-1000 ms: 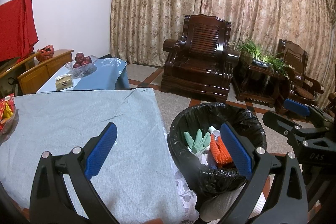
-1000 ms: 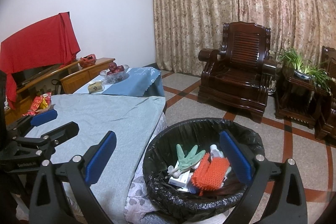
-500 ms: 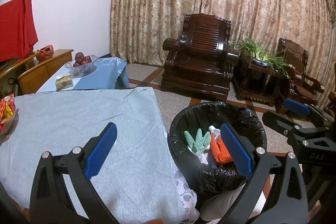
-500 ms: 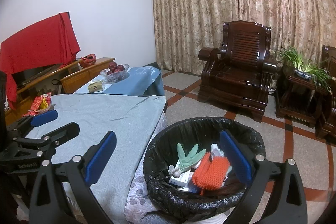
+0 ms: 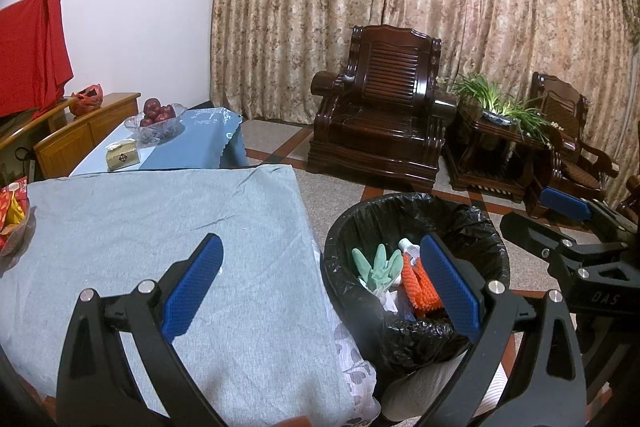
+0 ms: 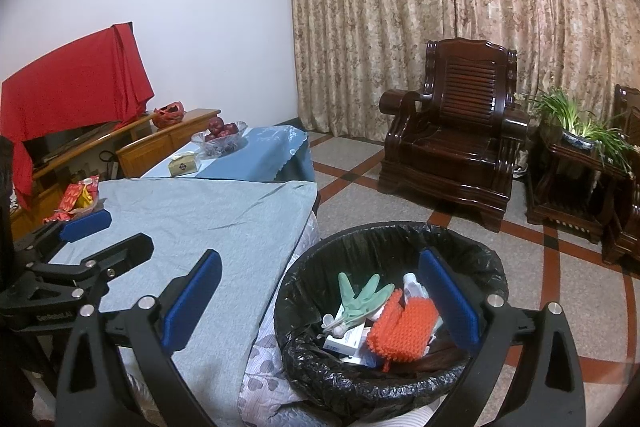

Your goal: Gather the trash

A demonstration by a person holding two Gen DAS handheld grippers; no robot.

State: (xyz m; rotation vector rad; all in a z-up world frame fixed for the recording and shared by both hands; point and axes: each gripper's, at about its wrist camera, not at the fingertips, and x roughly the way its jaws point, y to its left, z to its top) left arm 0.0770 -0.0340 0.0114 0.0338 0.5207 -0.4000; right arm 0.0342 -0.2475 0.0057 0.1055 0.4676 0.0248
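Observation:
A trash bin lined with a black bag [image 5: 416, 211] [image 6: 384, 239] stands on the floor beside the table's right edge. Inside lie a green glove [image 5: 376, 265] [image 6: 362, 297], an orange spiky glove [image 5: 420, 285] [image 6: 402, 327], a small white bottle [image 6: 414, 285] and a white box [image 6: 344, 341]. My left gripper [image 5: 320, 285] is open with nothing between its blue pads, over the table's corner and the bin. My right gripper [image 6: 320, 297] is also open and empty, above the bin's left rim. Each gripper shows in the other's view, the right gripper [image 5: 560, 211] and the left gripper [image 6: 92, 227].
The table carries a grey cloth [image 5: 160, 227] [image 6: 200, 223], with red and yellow packets [image 6: 78, 197] at its left edge. Behind it stands a blue-covered table [image 6: 256, 155] with a fruit bowl [image 6: 219, 137] and a tissue box [image 6: 183, 165]. Dark wooden armchairs [image 6: 456, 143] and a plant [image 6: 576, 123] stand by the curtain.
Both views have shifted only slightly. The grippers stay open and nothing in the bin has moved.

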